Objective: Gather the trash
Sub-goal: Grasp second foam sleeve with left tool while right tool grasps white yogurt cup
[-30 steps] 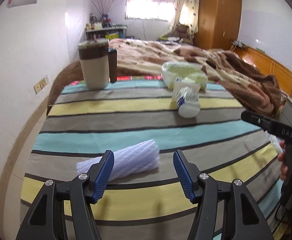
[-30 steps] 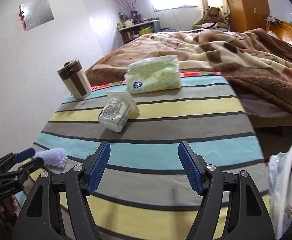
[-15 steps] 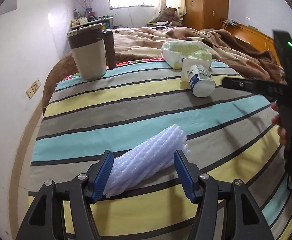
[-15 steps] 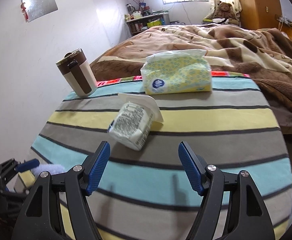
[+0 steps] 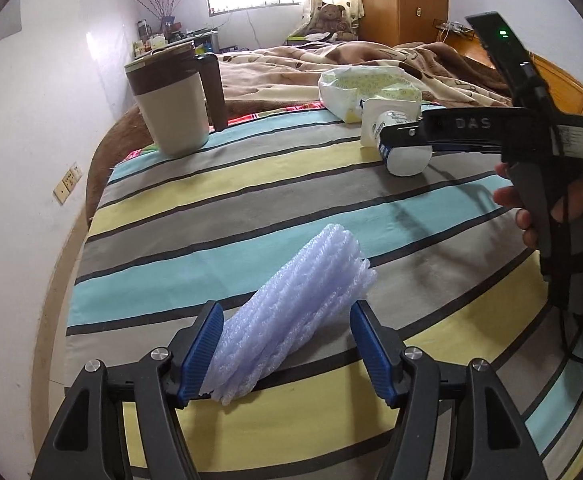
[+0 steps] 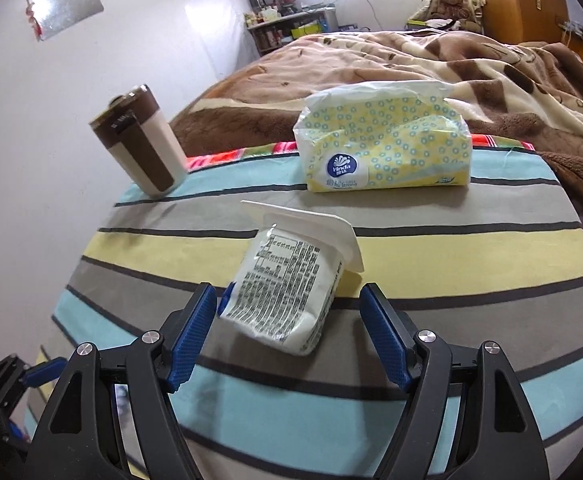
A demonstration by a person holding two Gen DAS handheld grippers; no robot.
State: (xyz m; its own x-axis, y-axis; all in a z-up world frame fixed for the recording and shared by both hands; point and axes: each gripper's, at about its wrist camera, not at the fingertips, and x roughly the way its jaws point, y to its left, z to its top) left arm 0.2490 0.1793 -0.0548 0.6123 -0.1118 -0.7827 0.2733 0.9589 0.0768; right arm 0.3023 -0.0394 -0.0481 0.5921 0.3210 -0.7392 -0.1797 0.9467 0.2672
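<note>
Both claws have advanced onto their targets since the earlier frames. Left claw [image 5: 287,350]: jaws opening, straddling the near end of the foam sleeve [image 5: 291,316] on the striped tabletop [image 5: 251,184]; the left pad looks to touch it, the right pad stands clear — no grip yet. The sleeve's long axis runs from near-left to far-right, far end raised slightly. Right claw [image 6: 289,338]: jaws opening, with the yogurt cup [image 6: 291,284] now between them, earlier well ahead. The cup lies on its side, base toward the claw, peeled lid [image 6: 303,220] facing away, axis tilted slightly right. Judgement: both trash items are positioned for closing. Beyond stand a tissue pack [image 6: 383,140] and a mug [image 6: 139,140] — likely not trash.
</note>
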